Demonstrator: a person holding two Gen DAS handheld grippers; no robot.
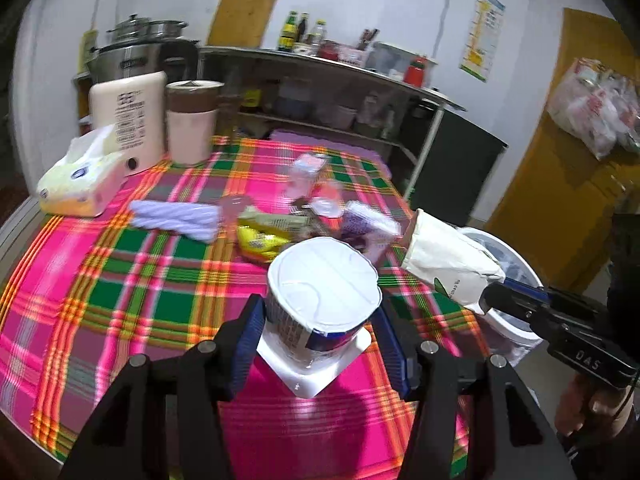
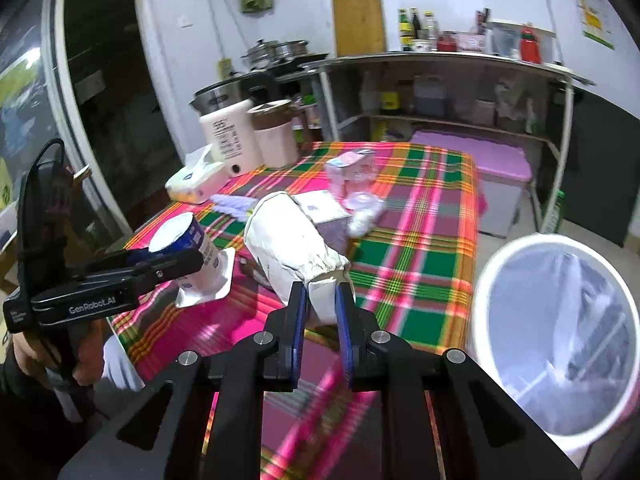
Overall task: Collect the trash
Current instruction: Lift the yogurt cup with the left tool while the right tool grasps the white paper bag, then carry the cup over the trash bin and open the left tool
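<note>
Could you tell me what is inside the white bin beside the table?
The white bin holds a clear plastic liner. Its bottom is blurred, so any trash there cannot be made out.

Both wrist cams close, sharing plaid table (image 1: 120, 280)

cup: white plastic cup (image 1: 324, 292) with a square rim, upside down, clamped in the left hand-held gripper (image 1: 320, 344).
bag: crumpled white paper bag (image 2: 292, 240), tilted, pinched at one end.
bin: white, plastic-lined bin (image 2: 560, 336), beside the surface's edge.
</note>
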